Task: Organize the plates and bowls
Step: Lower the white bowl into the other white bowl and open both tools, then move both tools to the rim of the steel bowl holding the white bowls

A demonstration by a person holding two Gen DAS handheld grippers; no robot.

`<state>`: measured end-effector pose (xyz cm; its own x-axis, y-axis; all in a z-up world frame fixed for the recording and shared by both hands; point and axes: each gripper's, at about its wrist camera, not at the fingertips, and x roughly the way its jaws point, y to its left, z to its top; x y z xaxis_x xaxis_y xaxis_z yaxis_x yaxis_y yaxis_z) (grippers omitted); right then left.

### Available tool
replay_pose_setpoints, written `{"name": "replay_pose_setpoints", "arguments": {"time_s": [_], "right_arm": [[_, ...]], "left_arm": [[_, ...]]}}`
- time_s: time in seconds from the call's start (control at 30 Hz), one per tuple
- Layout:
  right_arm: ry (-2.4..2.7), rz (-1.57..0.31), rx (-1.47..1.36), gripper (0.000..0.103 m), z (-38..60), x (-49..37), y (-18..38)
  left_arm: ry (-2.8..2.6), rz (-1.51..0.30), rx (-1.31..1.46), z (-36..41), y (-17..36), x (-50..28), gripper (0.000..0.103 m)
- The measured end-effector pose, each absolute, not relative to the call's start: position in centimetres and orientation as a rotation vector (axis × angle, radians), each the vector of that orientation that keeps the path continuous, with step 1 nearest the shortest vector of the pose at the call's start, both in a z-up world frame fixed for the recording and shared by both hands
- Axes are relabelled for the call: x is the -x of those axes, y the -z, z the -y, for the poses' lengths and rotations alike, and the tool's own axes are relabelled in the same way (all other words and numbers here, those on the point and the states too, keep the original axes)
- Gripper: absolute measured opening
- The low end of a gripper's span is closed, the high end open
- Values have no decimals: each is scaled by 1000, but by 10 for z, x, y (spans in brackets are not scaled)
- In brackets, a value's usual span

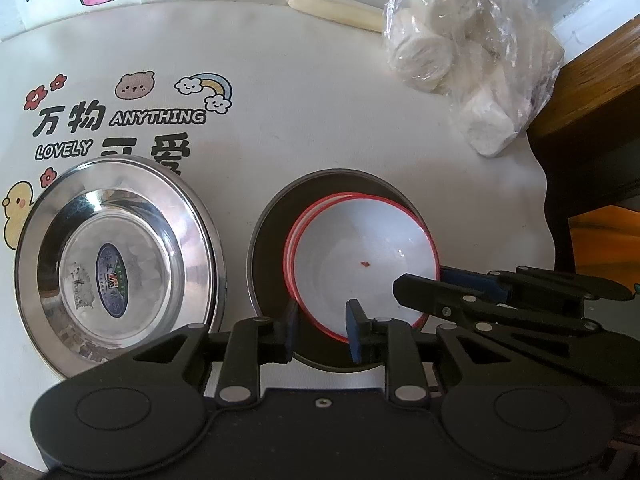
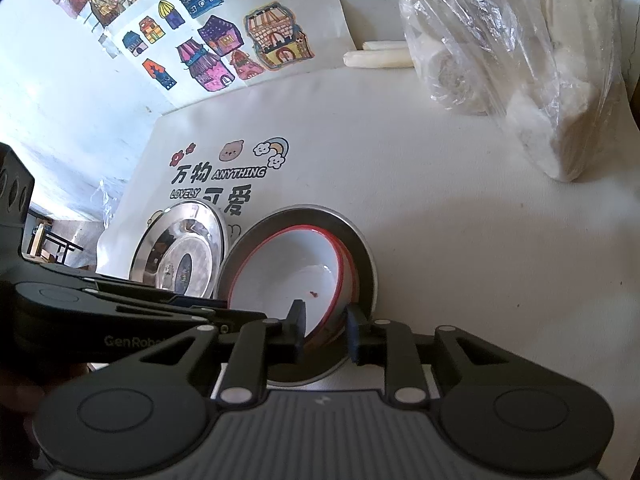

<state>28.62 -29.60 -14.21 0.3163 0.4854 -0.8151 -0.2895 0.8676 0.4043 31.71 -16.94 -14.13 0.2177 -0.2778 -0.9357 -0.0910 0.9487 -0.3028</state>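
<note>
Two red-rimmed white bowls [image 1: 360,256] are seen nested one inside the other, and the pair is seated in a dark round plate [image 1: 272,224] on the worktop [image 1: 320,120]. A shiny steel plate [image 1: 116,264] lies just beside it, apart from the stack.

The left tool [image 1: 322,326] is set over the near rim of the bowls, one pad outside the rim and one inside it. Its jaws stand narrow, and a small gap seems to be left at the pads, so the rim is straddled rather than clearly pinched.

The right tool [image 2: 325,328] is placed the same way on the opposite side of the rim, one pad within the bowl and one outside; its jaws are narrow too, and a firm grip cannot be confirmed.

The two-sided placement is judged to keep the bowls level while they are seated or let go. The steel plate probably remains to be stacked.
</note>
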Motion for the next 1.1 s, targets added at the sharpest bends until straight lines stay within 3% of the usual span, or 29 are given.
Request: {"name": "replay_pose_setpoints", "arguments": {"time_s": [0.37, 0.6, 0.77, 0.83, 0.9, 0.93, 1.1], "right_arm": [[-511, -1126, -212, 28, 302, -280, 138], [-502, -1101, -243, 34, 312, -274, 132], [-468, -1072, -275, 57, 324, -273, 125], [-445, -1063, -289, 68, 330, -273, 122], [-415, -1052, -302, 82, 336, -273, 121], [-396, -1046, -307, 99, 339, -272, 121], [-273, -1020, -304, 103, 350, -268, 127]], "left_arm": [[126, -1328, 336, 166, 137, -310, 31], [116, -1284, 358, 158, 126, -306, 60], [123, -1237, 342, 156, 116, -307, 84], [114, -1221, 335, 153, 113, -309, 102], [102, -1203, 323, 148, 112, -312, 102], [96, -1192, 311, 145, 111, -314, 102], [80, -1126, 217, 138, 107, -318, 102]]}}
